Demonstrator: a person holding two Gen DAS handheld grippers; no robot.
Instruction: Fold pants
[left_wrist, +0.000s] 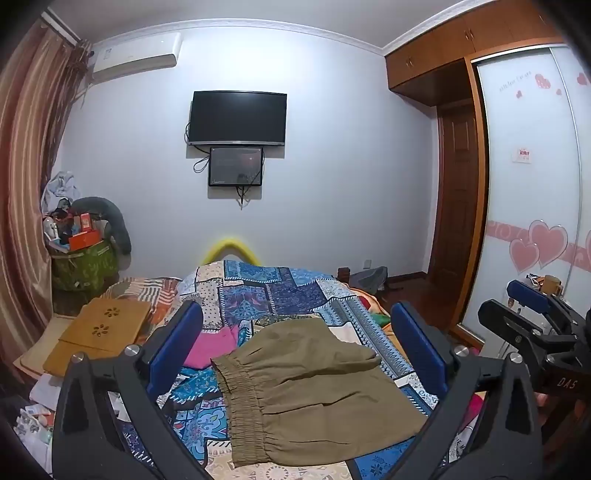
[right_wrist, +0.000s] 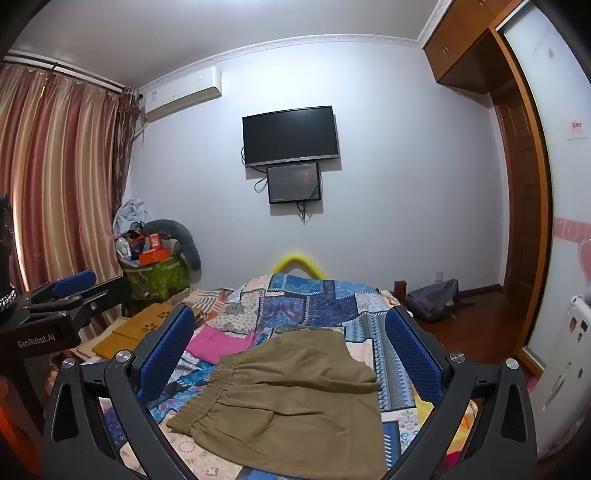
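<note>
Two tongs hang above the bed — the left tongs (left_wrist: 295, 343) and the right tongs (right_wrist: 290, 343), both spread wide and empty. One pair of olive pants (left_wrist: 306, 391) lies folded on the patchwork quilt (left_wrist: 280, 291), elastic waistband facing left, long axis running away toward the wall — one pink garment (left_wrist: 214, 343) beyond.

A pale wall (right_wrist: 406, 184) faces the bed (right_wrist: 310, 299), carrying a dark television (right_wrist: 290, 135) with a smaller screen (right_wrist: 293, 183) just below it and an air conditioner (right_wrist: 183, 94) near the ceiling. Striped curtains (right_wrist: 62, 177) hang along the left side. On the right stand a wooden wardrobe (left_wrist: 436, 48) with a heart-patterned sliding door (left_wrist: 532, 192) and a dark wooden floor (right_wrist: 476, 325). Beyond the bed's far left corner sits a green bin (right_wrist: 157, 280) piled with clutter.
</note>
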